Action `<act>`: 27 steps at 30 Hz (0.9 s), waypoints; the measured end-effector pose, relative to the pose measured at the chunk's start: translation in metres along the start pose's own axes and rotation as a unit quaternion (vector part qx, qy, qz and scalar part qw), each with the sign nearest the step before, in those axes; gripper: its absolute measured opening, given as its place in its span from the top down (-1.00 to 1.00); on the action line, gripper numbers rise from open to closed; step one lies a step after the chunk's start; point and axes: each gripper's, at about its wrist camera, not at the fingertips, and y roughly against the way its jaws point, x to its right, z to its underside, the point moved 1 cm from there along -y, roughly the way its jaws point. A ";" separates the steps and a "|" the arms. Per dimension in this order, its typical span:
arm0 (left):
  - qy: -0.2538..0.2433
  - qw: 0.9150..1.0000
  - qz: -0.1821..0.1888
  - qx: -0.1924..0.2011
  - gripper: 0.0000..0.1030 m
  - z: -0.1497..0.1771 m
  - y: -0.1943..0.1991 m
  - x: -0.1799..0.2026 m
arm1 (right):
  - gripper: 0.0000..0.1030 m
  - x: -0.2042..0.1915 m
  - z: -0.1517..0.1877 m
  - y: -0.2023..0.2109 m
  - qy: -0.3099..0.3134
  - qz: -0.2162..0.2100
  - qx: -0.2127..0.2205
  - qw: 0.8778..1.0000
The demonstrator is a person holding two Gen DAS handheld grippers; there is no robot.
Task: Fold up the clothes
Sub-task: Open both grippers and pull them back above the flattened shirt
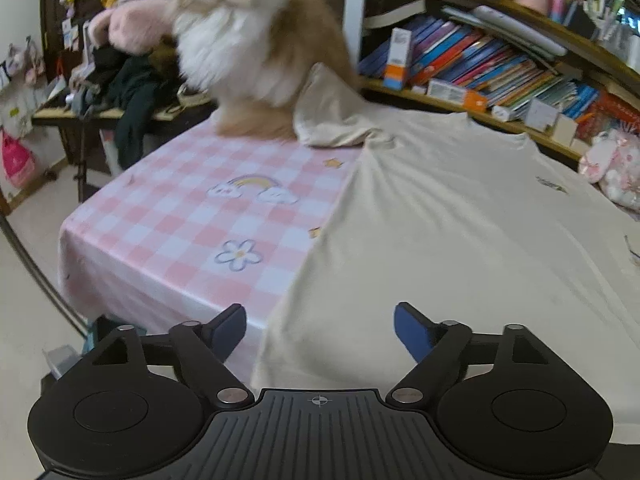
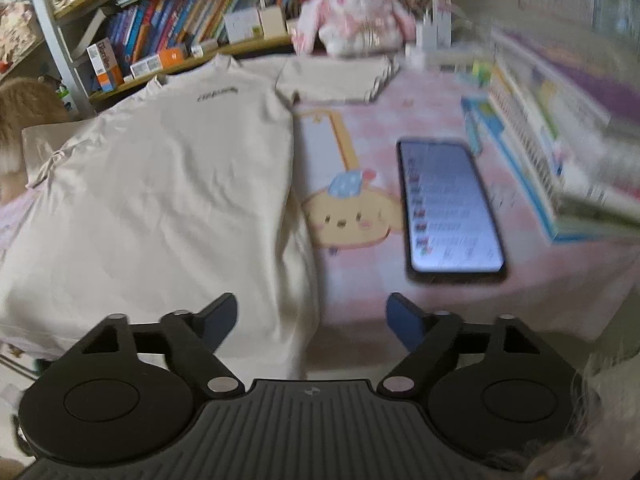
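Now | bookshelf (image 1: pixel 500 60): books | left claw (image 1: pixel 320 328), right claw (image 2: pixel 312 320) agape, empty

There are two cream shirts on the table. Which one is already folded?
The small folded shirt at the far edge, near the pink plush bunny. The big T-shirt lies spread flat, with a chest logo showing.

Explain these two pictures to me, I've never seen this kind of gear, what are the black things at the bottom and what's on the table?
A person holds one hand-held gripper in each hand; each carries a camera looking along its two fingers. One picture comes from the left hand-held gripper, the other from the right hand-held gripper. Both stand open, holding nothing. A cream shirt lies spread on a pink checked tablecloth. A fluffy cat sits at the far edge by one sleeve. A lit phone lies right of the shirt, folded clothes behind it.
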 end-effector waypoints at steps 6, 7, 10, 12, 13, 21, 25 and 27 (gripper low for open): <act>-0.023 1.000 -0.004 0.016 -0.90 0.004 0.007 0.026 | -0.95 -0.006 -0.004 0.005 0.030 0.026 0.039 0.998; -0.027 1.000 -0.004 0.015 -0.90 0.006 0.007 0.029 | -0.96 -0.007 -0.003 0.005 0.031 0.028 0.040 0.998; -0.032 0.999 -0.002 0.011 -0.90 0.012 0.007 0.038 | -0.97 -0.006 -0.001 0.004 0.028 0.035 0.041 0.998; -0.033 0.999 0.000 0.010 -0.90 0.015 0.008 0.045 | -0.97 -0.006 0.002 0.005 0.019 0.042 0.044 0.998; -0.034 0.999 0.001 0.010 -0.90 0.017 0.009 0.049 | -0.97 -0.007 0.003 0.005 0.017 0.044 0.046 0.998; -0.083 0.996 0.030 0.009 -0.91 0.026 0.011 0.078 | -0.98 -0.013 0.003 0.006 0.016 0.048 0.057 0.997; -0.091 0.995 0.032 0.006 -0.91 0.026 0.006 0.082 | -0.98 -0.017 0.001 0.003 0.014 0.053 0.053 0.997; -0.101 0.994 0.036 0.004 -0.91 0.024 0.002 0.085 | -0.98 -0.021 0.000 0.001 0.013 0.056 0.050 0.997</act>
